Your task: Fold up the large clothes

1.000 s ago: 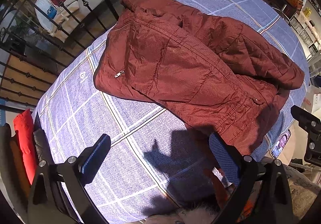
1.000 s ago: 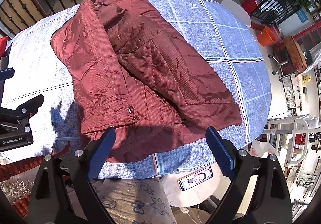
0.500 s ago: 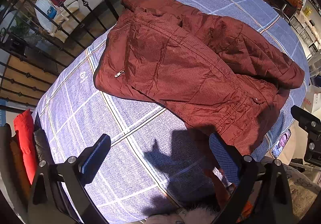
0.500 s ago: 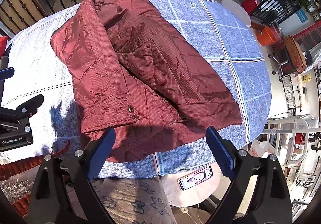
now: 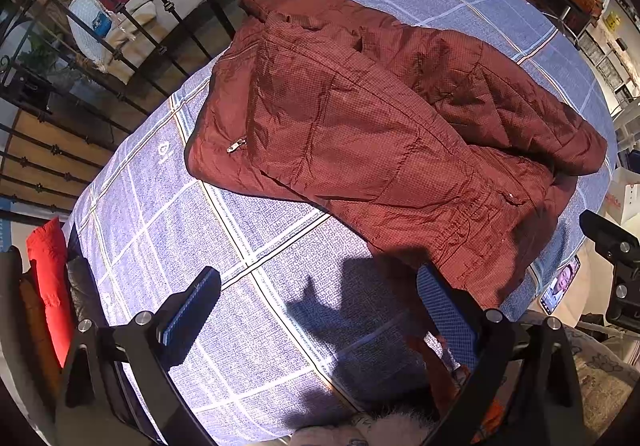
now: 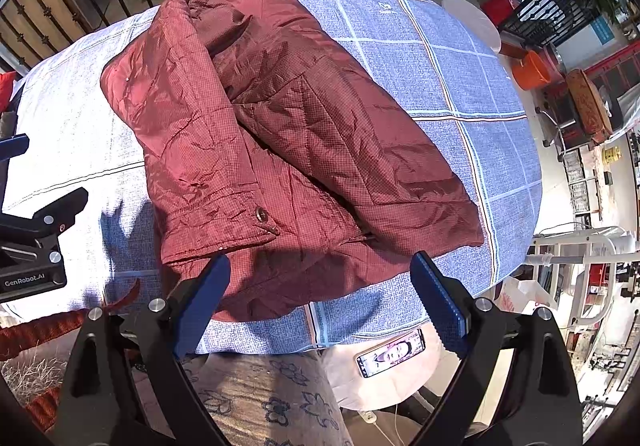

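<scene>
A dark red jacket (image 5: 376, 134) lies partly folded on the surface (image 5: 248, 306), which wears a blue checked cloth. Its sleeves appear laid in over the body, so it forms a long bundle running from the far edge to the near one. That layout seems to leave a crosswise fold as the likely next step.

The left tool (image 5: 320, 318) hangs above bare cloth just beside the jacket's hem, jaws wide apart and holding nothing. The right tool (image 6: 320, 294) hovers over the hem at the near edge, equally wide open and empty. Both look poised to come down on the hem corners, one on each side, probably to lift that end toward the collar.

A snap button (image 6: 262, 215) sits on the waistband close to the right tool, and a zipper pull (image 5: 236, 145) shows on the left side. A phone (image 6: 391, 352) lies on a pale stool just beyond the surface's near edge, below the right tool. An iron railing (image 5: 132, 18) stands behind. The padded fabric looks bulky and slick, so a shallow pinch could slip.
</scene>
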Motion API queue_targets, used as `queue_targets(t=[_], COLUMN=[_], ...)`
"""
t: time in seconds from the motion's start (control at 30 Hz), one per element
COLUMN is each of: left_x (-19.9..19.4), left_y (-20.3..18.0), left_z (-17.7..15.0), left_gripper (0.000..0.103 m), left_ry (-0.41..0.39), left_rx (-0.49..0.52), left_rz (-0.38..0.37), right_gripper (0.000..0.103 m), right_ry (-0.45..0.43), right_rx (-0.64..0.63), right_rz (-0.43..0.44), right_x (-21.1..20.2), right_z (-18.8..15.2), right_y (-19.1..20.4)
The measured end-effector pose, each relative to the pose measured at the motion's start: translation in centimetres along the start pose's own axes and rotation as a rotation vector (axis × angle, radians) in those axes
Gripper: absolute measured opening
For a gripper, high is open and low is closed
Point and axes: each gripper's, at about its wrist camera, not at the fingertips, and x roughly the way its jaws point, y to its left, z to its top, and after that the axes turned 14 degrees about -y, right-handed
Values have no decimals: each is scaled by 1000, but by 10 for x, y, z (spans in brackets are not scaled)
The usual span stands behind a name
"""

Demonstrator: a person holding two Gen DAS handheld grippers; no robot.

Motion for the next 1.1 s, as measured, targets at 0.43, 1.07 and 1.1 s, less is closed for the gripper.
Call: queue_targets(t=[0.43,1.07,1.1], left_x=[0,3,2], left_y=[-1,-48,-54], left_z=[0,0,4], left_gripper=[97,96,96], left_ry=[2,-137,-158], left_rx=[2,264,310], left_rz=[1,-152,-164], right_gripper=[90,90,90], right_ry=[7,20,28], right_rx=[2,409,421], right_rz=[2,65,70], right_x=[2,18,20], right_z=[-3,-27,-31], right_y=[1,-86,-89])
